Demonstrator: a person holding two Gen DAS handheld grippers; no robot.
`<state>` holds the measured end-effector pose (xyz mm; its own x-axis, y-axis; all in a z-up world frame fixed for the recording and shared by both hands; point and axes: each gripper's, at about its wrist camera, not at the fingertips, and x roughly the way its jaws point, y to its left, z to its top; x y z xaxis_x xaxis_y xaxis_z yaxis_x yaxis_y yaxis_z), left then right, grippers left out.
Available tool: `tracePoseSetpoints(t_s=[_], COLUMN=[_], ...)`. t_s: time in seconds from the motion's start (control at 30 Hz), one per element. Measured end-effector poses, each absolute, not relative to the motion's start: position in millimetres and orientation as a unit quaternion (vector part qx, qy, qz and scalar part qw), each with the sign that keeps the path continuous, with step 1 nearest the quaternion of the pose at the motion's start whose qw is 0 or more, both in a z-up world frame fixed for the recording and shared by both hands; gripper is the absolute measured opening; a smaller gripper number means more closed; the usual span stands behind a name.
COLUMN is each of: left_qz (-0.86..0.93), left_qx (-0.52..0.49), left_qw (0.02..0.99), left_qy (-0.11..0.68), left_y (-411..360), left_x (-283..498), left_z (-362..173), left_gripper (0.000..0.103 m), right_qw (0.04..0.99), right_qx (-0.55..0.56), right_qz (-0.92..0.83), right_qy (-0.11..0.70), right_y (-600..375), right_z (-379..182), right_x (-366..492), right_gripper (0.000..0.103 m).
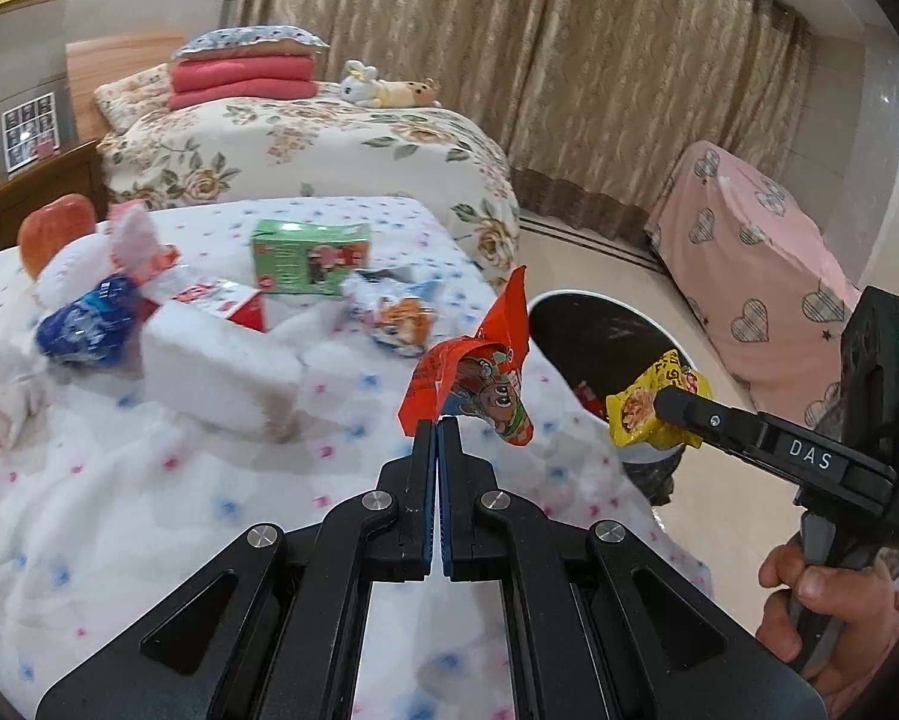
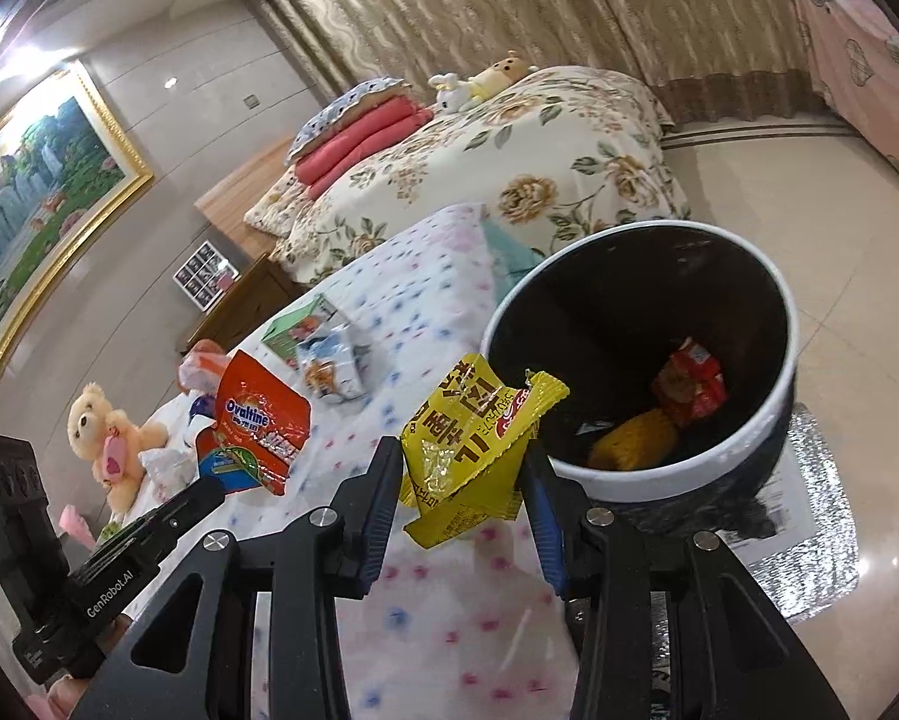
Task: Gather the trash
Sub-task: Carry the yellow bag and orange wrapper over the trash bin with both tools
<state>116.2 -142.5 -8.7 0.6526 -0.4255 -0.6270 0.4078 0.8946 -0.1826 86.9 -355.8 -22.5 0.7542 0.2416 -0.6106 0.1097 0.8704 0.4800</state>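
Just short of the bin (image 2: pixel 647 360) rim, right gripper (image 2: pixel 467 474) clamps the yellow wrapper (image 2: pixel 479 438); left gripper (image 1: pixel 438 429), pinching the red wrapper (image 1: pixel 473 372), sits farther from it

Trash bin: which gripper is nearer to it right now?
Right. The right gripper, holding a yellow wrapper, is beside the bin's rim. The left gripper, holding a red wrapper, is farther back over the bed.
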Motion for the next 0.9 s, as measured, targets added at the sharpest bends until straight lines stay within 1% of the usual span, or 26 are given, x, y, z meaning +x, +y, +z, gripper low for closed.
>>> tracePoseSetpoints(t_s=[0.5,0.9], left_qz=[-0.268,-0.279], left_qx=[0.021,0.041], left_qw=[0.896,0.891], left_qy=[0.354,0.356], left_y=[-208.6,-243.1], left_x=[132.6,144.4], left_z=[-9.6,-12.2], left_gripper=[0.001,0.001], right_qw=[0.904,0.902], right_qx=[0.254,0.252], right_qz=[-0.009,-0.022], right_qy=[0.344,0.35], right_y=[-408.6,-430.0], right_z=[-22.5,-27.9], right_x=[88.4,98.5], right_gripper=[0.041,0.042])
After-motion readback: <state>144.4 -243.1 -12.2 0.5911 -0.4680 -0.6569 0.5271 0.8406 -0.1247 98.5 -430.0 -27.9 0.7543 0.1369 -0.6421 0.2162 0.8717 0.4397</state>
